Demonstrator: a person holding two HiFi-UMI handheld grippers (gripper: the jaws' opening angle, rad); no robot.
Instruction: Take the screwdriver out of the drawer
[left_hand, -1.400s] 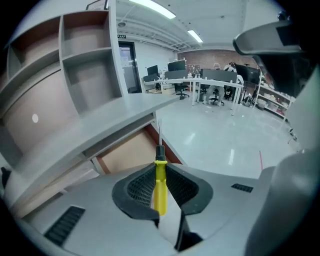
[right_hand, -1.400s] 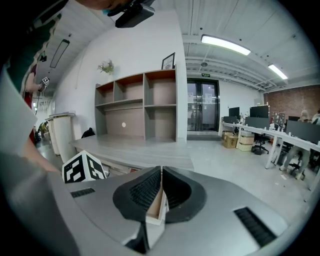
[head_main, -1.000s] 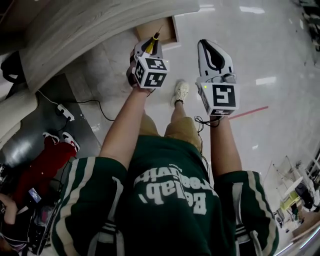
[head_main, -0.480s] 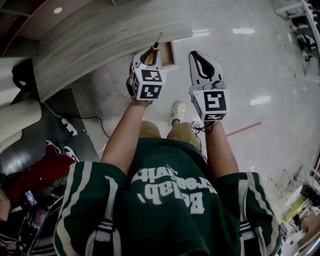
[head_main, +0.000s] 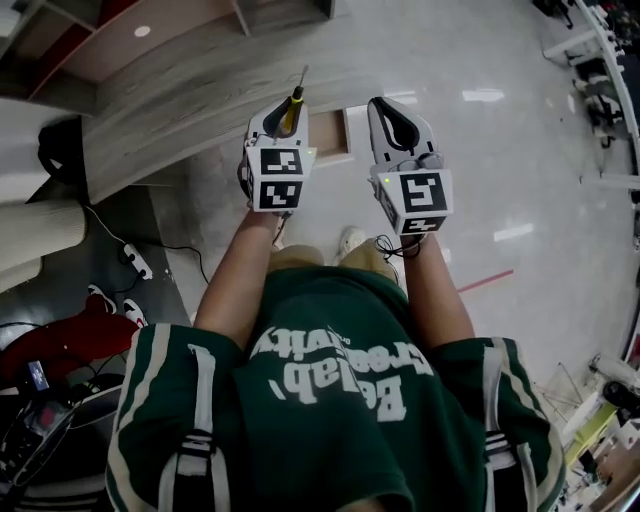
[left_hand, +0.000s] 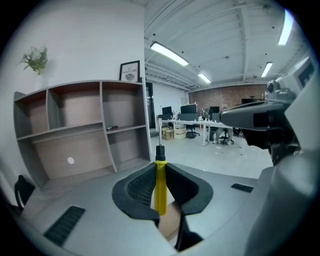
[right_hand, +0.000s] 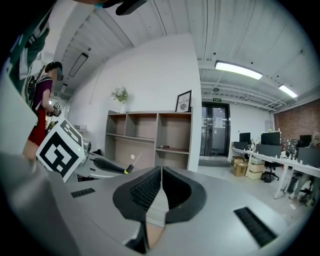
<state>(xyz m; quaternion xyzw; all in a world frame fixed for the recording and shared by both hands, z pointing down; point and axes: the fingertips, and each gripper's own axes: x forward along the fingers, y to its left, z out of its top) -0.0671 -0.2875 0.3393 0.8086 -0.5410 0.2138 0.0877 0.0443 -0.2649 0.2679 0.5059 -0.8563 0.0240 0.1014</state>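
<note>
A screwdriver (left_hand: 160, 185) with a yellow handle, black collar and thin metal shaft is clamped between the pads of my left gripper (left_hand: 160, 172), shaft pointing forward and up. In the head view the screwdriver (head_main: 291, 108) sticks out of the left gripper (head_main: 277, 118), raised in front of my chest. My right gripper (head_main: 395, 120) is held beside it at the same height, jaws shut with nothing in them; in the right gripper view the right gripper (right_hand: 161, 172) shows its pads meeting. An open wooden drawer (head_main: 328, 135) lies below and beyond both grippers.
A curved pale wood counter (head_main: 190, 95) runs across the upper left of the head view. An open shelf unit (left_hand: 85, 125) stands ahead by the white wall. Cables and a power strip (head_main: 135, 258) lie on the floor at left, beside a red bag (head_main: 60, 345).
Both grippers have risen together, the left one carrying the screwdriver up and away from the drawer. The drawer now appears smaller and lower behind them.
</note>
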